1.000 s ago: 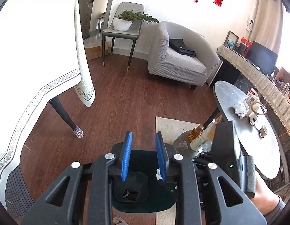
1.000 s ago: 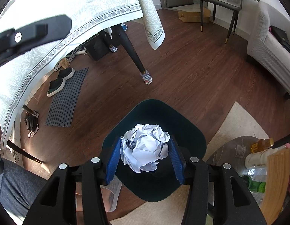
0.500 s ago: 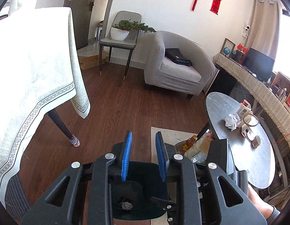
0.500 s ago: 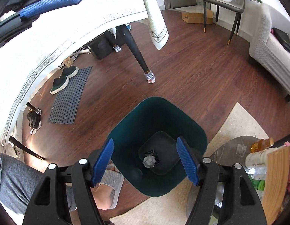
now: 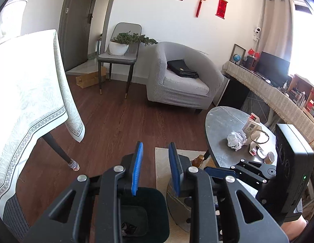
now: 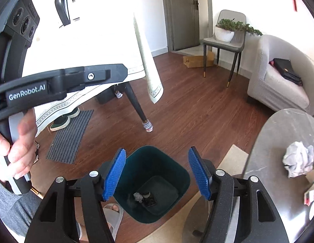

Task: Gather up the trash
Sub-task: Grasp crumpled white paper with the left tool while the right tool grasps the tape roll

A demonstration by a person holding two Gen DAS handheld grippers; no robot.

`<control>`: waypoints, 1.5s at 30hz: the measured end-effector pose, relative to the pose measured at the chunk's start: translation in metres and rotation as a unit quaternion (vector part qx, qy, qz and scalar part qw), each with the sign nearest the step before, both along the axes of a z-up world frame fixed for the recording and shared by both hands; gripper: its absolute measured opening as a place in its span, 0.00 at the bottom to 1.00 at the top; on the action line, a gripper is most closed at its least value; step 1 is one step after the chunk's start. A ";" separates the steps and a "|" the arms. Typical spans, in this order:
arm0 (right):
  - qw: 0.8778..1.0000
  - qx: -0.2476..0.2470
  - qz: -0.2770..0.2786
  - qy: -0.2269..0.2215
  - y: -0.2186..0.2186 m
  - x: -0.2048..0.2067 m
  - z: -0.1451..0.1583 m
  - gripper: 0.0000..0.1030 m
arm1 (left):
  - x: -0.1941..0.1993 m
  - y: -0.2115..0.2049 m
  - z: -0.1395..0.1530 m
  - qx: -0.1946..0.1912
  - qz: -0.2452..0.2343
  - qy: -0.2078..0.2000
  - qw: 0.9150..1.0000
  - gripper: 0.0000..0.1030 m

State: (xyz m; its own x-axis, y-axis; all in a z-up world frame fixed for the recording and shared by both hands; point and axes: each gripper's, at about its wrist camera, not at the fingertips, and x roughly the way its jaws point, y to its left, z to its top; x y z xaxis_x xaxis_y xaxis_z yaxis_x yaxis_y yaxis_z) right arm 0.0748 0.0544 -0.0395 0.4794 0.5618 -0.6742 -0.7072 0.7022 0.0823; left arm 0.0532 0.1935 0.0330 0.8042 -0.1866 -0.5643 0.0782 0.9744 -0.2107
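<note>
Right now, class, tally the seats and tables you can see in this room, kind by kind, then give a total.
Armchairs: 1, the grey armchair
Dining chairs: 1, the grey chair holding a potted plant
Tables: 2, the clothed table and the round table
Total: 4

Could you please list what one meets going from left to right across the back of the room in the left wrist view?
Draped dining table → grey door → chair with the potted plant → grey armchair with a black bag → sideboard with the globe and monitor.
</note>
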 end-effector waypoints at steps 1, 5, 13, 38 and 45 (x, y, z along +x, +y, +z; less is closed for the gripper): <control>1.000 0.001 -0.006 -0.003 -0.008 0.001 0.002 0.62 | 0.001 -0.004 0.001 0.000 -0.003 -0.001 1.000 0.28; 1.000 0.004 -0.030 -0.008 -0.037 0.005 0.005 0.62 | 0.009 -0.022 -0.002 0.000 -0.015 0.000 1.000 0.31; 0.998 0.005 -0.061 -0.008 -0.094 0.004 0.006 0.62 | 0.024 -0.073 -0.011 0.002 -0.052 0.007 0.999 0.41; 0.981 0.018 -0.192 -0.008 -0.270 -0.004 0.014 0.62 | 0.071 -0.198 -0.052 0.035 -0.107 0.043 0.993 0.64; 0.974 0.019 -0.227 -0.003 -0.310 -0.007 0.009 0.70 | 0.084 -0.215 -0.060 0.052 -0.104 0.058 0.991 0.67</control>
